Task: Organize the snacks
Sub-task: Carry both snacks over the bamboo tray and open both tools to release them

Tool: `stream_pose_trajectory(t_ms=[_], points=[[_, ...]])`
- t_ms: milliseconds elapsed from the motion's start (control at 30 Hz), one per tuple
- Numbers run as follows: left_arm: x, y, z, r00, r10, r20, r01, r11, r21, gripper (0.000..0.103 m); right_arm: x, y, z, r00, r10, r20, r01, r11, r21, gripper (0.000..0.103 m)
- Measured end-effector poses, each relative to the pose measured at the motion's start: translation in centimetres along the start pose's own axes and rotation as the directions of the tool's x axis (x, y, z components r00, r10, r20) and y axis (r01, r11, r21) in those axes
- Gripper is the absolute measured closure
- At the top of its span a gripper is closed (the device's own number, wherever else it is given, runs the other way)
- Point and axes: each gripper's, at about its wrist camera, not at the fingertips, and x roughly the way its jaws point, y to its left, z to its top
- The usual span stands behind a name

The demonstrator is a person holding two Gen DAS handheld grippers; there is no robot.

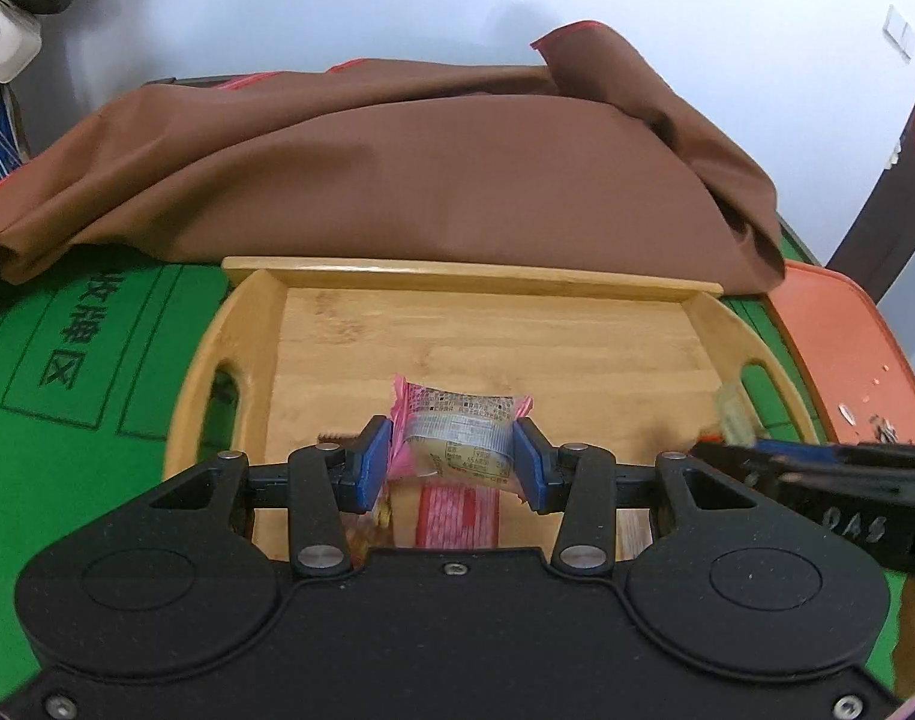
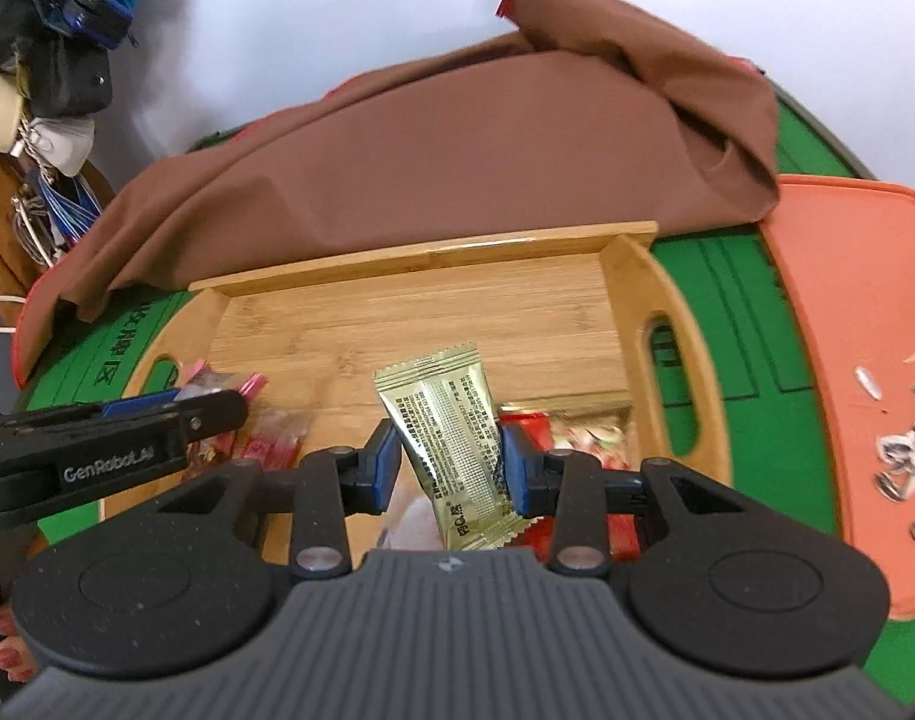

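The left claw (image 1: 452, 461) pinches a pink-edged snack packet (image 1: 457, 426) with a clear printed window, its blue pads (image 1: 374, 461) pressing on both ends of the wrapper, and holds it over the near half of a bamboo tray (image 1: 469, 276) that sits on a green surface (image 1: 67, 462). Directly beneath that packet, toward 6 o'clock, a red-striped packet (image 1: 454, 519) lies on the tray floor. The right claw (image 2: 451, 471) pinches a gold snack sachet (image 2: 451, 438) across its middle, the sachet tilted with its top toward 11 o'clock and its lower end hanging below the pads. In the right wrist view the left claw enters from 9 o'clock, with pink and red packets (image 2: 274, 438) lying on the tray near it, while a red wrapper (image 2: 529, 420) and other sweets sit in the tray's corner at about 3 o'clock of the sachet. A rumpled brown cloth (image 2: 433, 162) covers the surface beyond the tray at 12 o'clock. At 3 o'clock lies an orange board (image 2: 847, 312) scattered with sunflower seeds (image 2: 907, 456). A person's fingertips (image 2: 4, 648) show at 8 o'clock.
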Motion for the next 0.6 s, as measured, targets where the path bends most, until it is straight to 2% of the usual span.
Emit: stream_pose_trajectory(t_ms=[300, 600], points=[[3.5, -0.3, 0.6, 1.0, -0.012, -0.028, 0.012, 1.0, -0.001, 0.061, 3.5, 0.4, 0.4, 0.999, -0.014, -0.031, 0.014, 1.0, -0.008, 0.061], [4.6, -0.3, 0.3, 1.0, 0.004, -0.028, -0.004, 1.0, 0.015, 0.061, 5.0, 0.4, 0.0, 0.998, -0.056, -0.027, 0.055, 0.998, -0.03, 0.062]])
